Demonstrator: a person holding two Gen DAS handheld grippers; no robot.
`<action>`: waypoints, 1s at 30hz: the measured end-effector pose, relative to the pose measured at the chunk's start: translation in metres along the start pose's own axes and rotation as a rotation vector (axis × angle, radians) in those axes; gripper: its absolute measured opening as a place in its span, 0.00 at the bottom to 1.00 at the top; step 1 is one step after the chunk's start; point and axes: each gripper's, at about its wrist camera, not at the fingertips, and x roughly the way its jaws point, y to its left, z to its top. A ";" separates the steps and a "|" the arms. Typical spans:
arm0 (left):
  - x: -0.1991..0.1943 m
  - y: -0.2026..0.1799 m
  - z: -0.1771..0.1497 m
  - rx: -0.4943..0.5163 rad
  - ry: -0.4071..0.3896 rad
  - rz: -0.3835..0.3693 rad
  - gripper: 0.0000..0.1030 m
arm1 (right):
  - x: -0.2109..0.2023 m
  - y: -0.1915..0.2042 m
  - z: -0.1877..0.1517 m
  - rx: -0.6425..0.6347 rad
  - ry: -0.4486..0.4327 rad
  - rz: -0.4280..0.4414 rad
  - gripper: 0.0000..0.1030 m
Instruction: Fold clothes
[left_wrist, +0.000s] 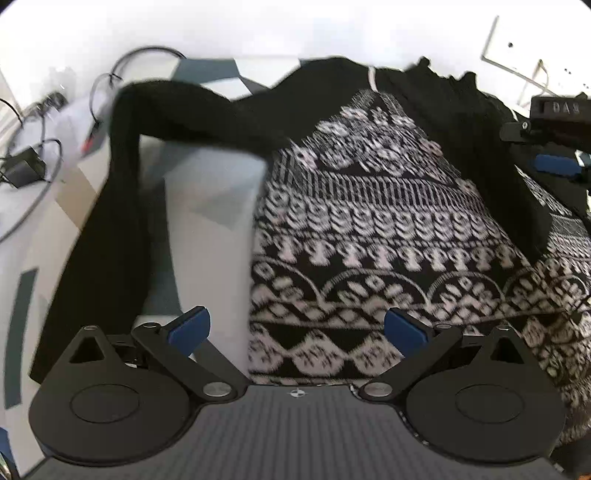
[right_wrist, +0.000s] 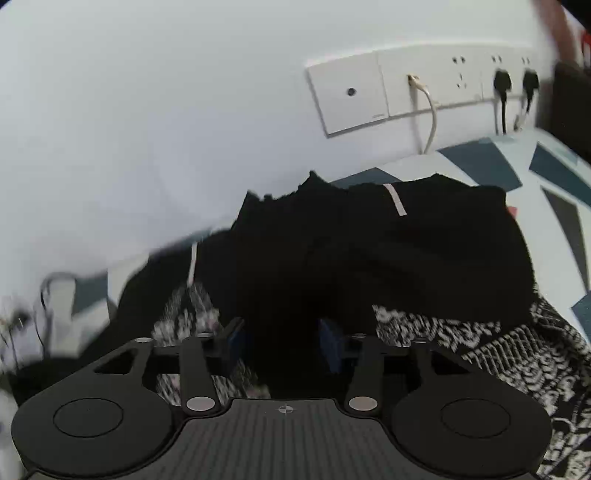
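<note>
A black sweater with a black-and-white patterned front (left_wrist: 369, 236) lies on the table; its black sleeve (left_wrist: 122, 206) bends down the left side. My left gripper (left_wrist: 297, 332) is open and empty, hovering just above the sweater's lower hem. My right gripper (right_wrist: 284, 343) has its jaws partly closed around a fold of the black sleeve cloth (right_wrist: 369, 251), which it holds over the patterned front. The right gripper also shows at the right edge of the left wrist view (left_wrist: 554, 162). The pads are partly hidden by the black cloth.
The table has a white cover with grey-blue shapes (left_wrist: 207, 206). Cables and a black power adapter (left_wrist: 22, 170) lie at the far left. A white wall with socket plates and plugged cables (right_wrist: 424, 92) stands right behind the table.
</note>
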 end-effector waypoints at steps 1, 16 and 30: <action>0.001 -0.001 -0.002 0.004 0.004 -0.005 1.00 | -0.005 -0.003 -0.004 -0.011 -0.009 -0.009 0.54; 0.011 -0.038 -0.004 0.076 0.025 0.032 1.00 | -0.060 -0.112 -0.059 -0.069 -0.106 -0.365 0.62; 0.018 -0.056 -0.007 0.124 0.005 0.042 1.00 | -0.043 -0.099 -0.057 0.029 -0.099 -0.041 0.58</action>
